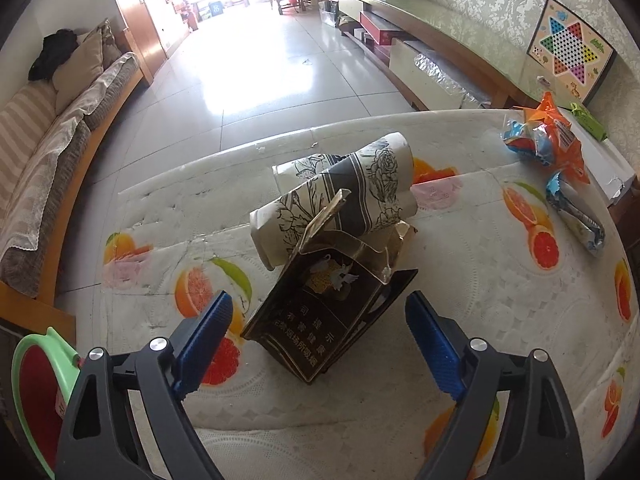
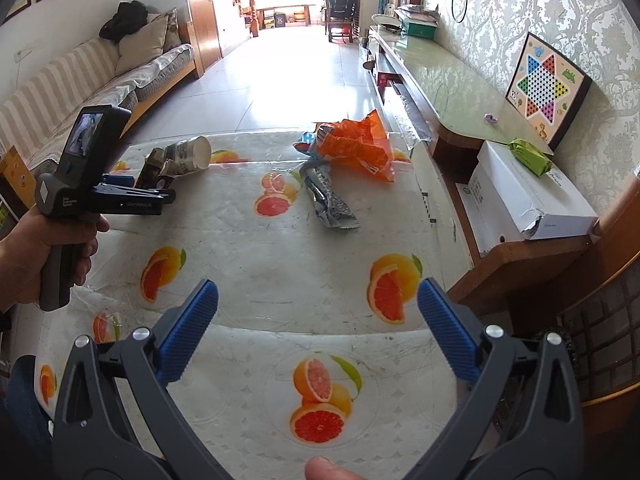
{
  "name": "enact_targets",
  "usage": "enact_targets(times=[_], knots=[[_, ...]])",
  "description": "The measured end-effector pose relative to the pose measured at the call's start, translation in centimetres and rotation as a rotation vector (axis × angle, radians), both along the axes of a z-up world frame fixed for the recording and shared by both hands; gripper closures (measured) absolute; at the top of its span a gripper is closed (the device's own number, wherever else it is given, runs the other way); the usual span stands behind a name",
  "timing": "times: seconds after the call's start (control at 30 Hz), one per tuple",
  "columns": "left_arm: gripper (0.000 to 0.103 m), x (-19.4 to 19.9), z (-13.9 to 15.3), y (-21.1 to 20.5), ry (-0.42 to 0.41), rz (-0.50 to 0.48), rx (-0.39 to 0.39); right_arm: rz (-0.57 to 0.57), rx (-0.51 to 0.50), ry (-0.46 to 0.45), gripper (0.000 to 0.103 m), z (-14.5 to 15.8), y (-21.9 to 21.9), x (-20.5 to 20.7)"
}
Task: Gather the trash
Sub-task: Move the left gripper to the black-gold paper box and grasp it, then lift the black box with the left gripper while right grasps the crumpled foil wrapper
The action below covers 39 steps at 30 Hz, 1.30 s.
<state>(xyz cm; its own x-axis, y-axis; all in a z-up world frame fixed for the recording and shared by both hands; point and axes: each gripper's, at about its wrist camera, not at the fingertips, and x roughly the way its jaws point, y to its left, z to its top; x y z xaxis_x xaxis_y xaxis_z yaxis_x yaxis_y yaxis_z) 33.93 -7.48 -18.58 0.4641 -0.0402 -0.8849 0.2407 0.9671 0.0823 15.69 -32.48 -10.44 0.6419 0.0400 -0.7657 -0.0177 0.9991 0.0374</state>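
A dark, torn-open cigarette box (image 1: 320, 312) stands tilted on the fruit-print tablecloth (image 1: 460, 264), leaning on crushed floral paper cups (image 1: 344, 192). My left gripper (image 1: 320, 340) is open, its blue fingers on either side of the box without touching it. It also shows in the right wrist view (image 2: 120, 190), by the box (image 2: 150, 172) and cups (image 2: 190, 154). An orange snack bag (image 1: 548, 140) and a silver-blue wrapper (image 1: 576, 212) lie at the right; they show as the bag (image 2: 360, 148) and wrapper (image 2: 330, 200). My right gripper (image 2: 318, 320) is open and empty above the cloth.
A green-rimmed red bin (image 1: 36, 392) sits below the table's left edge. A white box (image 2: 528, 196) with a green packet (image 2: 530, 156) stands right of the table, beside a long cabinet (image 2: 440, 84). A sofa (image 1: 52, 152) runs along the left.
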Motion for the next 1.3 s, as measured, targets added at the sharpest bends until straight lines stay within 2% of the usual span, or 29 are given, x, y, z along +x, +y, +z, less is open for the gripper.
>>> enact_targets(times=[0.03,0.1,0.37,0.67,0.93,1.23,1.27,1.3], knots=[[0.022,0.1,-0.1,0.1,0.009,0.006,0.000,-0.002,0.001,0.003,0.005,-0.2,-0.2,0.2],[0.034,0.3,-0.4,-0.2,0.016,0.008,0.015,-0.002,0.003,0.008,0.005,-0.5,-0.4,0.5],[0.055,-1.0,-0.3,-0.2,0.017,-0.005,0.012,0.001,0.002,0.017,0.005,-1.3,-0.1,2.0],[0.056,-3.8,0.7,0.3,0.011,-0.028,-0.040,0.009,-0.013,0.018,0.005,-1.6,0.4,3.6],[0.056,-9.6,4.1,2.1,-0.055,-0.024,-0.134,0.002,-0.016,0.035,0.005,-2.7,0.0,6.5],[0.056,-16.3,7.4,5.7,-0.103,0.016,-0.222,0.064,-0.143,0.100,0.005,-6.3,0.9,13.2],[0.056,-16.7,7.7,6.0,-0.107,0.019,-0.228,0.065,-0.151,0.115,0.007,-6.8,0.9,13.8],[0.056,-17.1,7.9,6.5,-0.112,0.024,-0.236,0.068,-0.147,0.129,0.015,-7.1,0.9,14.3]])
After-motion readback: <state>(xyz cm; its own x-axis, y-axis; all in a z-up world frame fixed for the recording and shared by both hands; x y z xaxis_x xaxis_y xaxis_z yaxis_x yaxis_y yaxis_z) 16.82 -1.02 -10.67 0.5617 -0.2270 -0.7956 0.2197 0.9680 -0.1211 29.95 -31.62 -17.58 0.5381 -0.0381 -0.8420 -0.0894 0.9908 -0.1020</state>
